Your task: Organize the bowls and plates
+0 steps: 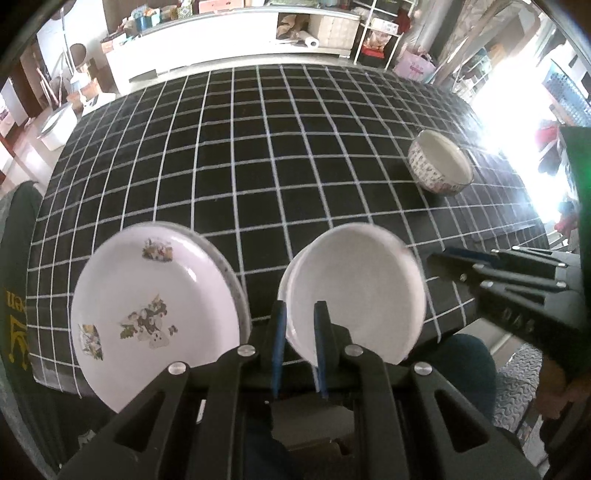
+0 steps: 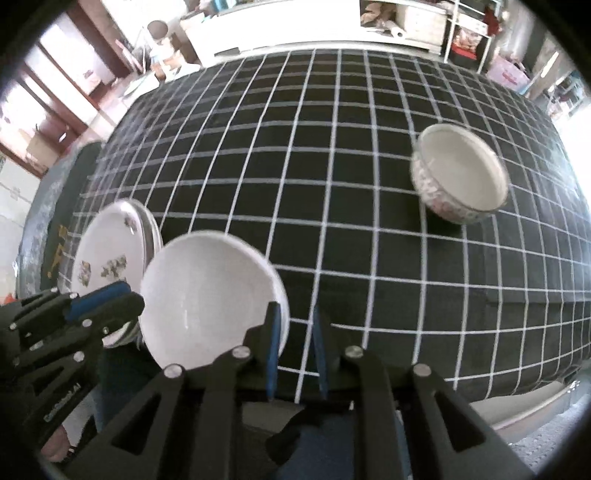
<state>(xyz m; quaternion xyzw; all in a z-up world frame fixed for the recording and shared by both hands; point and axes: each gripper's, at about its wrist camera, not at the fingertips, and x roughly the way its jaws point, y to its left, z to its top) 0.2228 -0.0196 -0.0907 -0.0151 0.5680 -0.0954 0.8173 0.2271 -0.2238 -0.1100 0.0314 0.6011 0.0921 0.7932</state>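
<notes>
My left gripper [image 1: 299,314] is shut on the rim of a plain white bowl [image 1: 354,291] and holds it above the table's near edge; the bowl also shows in the right wrist view [image 2: 207,295]. A stack of white plates with flower prints [image 1: 147,314] lies at the near left of the table, also in the right wrist view [image 2: 110,251]. A patterned bowl [image 1: 439,166] stands upright at the right, also in the right wrist view [image 2: 458,173]. My right gripper [image 2: 295,317] is narrowly open and empty, just right of the white bowl.
The table is covered with a black cloth with a white grid [image 1: 277,147]. Its near edge runs just before the grippers. White counters and cluttered shelves [image 1: 240,33] stand beyond the far edge. A person's legs show below the grippers.
</notes>
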